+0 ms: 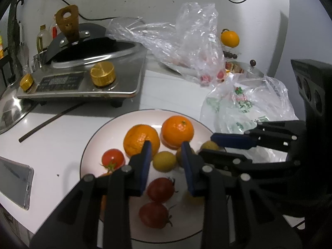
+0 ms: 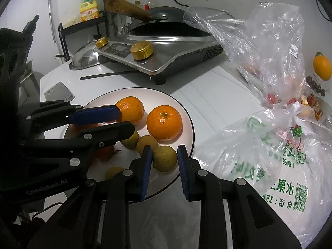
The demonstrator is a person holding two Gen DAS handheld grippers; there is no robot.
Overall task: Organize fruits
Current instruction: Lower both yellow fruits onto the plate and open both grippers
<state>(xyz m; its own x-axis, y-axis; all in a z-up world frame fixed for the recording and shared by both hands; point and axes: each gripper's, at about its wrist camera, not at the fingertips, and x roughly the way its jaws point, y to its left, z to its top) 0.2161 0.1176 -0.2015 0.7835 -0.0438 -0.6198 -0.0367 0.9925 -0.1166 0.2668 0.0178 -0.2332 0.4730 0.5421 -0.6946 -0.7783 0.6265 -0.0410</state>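
A white plate [image 1: 91,145] with a dark rim sits on the white surface [image 1: 62,137], carrying the fruit: two oranges [image 1: 141,140] side by side toward its 12 o'clock edge, several small yellow-green fruits [image 1: 164,161] near the centre and toward 3 o'clock, and red tomatoes [image 1: 113,158], one at 9 o'clock and two darker ones toward 6 o'clock. The left hand-held gripper [image 1: 166,151] hangs over the middle of the plate with its blue-padded jaws apart and nothing between them; the left pad's tip overlaps the nearer orange in view, though contact cannot be told. The right hand-held gripper [image 2: 164,155] is also open, its jaws on either side of one yellow-green fruit [image 2: 165,158] at the plate's 5 o'clock rim; the left pad looks to be touching the fruit, the right pad stands just clear. Each gripper shows in the other's camera, reaching in from the side over the plate. At 12 o'clock from the plate stands a steel cooker [image 1: 83,83] with two gold knobs and a dark pan on top. A dark chopstick [image 1: 49,122] lies between cooker and plate. At 3 o'clock lie a printed plastic bag [image 2: 269,155] and, beyond it, a clear crumpled bag [image 1: 186,41] holding small red fruits. Another orange [image 1: 229,38] sits well apart at 1 o'clock. A phone [image 1: 14,182] lies at 9 o'clock.
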